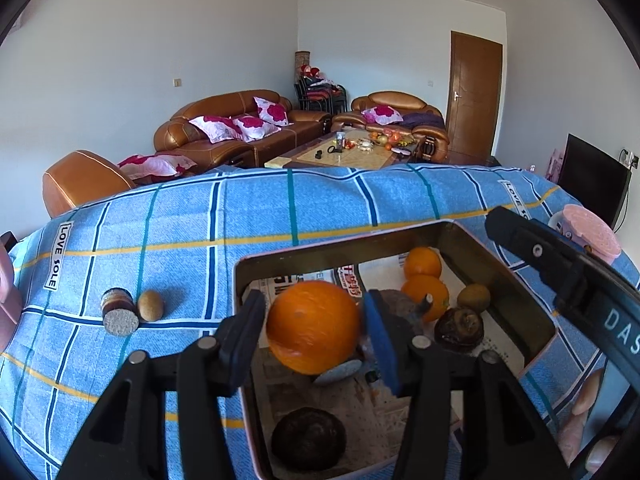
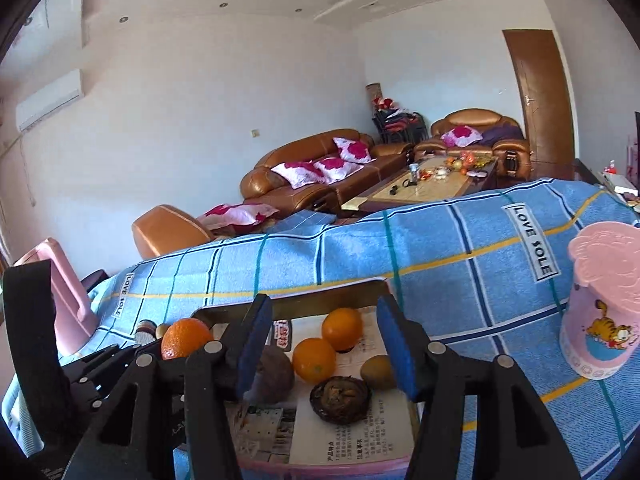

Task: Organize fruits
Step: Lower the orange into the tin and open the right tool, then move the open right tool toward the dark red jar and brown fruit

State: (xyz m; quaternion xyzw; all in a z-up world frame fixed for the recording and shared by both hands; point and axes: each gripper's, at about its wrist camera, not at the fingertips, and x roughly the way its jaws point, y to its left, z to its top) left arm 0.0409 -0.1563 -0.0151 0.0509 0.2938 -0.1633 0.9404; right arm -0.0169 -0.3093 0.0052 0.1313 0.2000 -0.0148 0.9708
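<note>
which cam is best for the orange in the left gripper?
Left wrist: the orange fills the frame centre between the left gripper fingers, above the tray. Whether the pads touch it is unclear. The right wrist view shows it only small at the left edge, its lower part hidden behind gripper parts.

A woven blue checked cloth (image 1: 160, 240) looked matt. The rectangular tray's metal wall (image 1: 492, 264) shone dully, lined with printed paper (image 2: 360, 432). At three o'clock, a glossy pink plastic cup (image 2: 600, 312).
</note>
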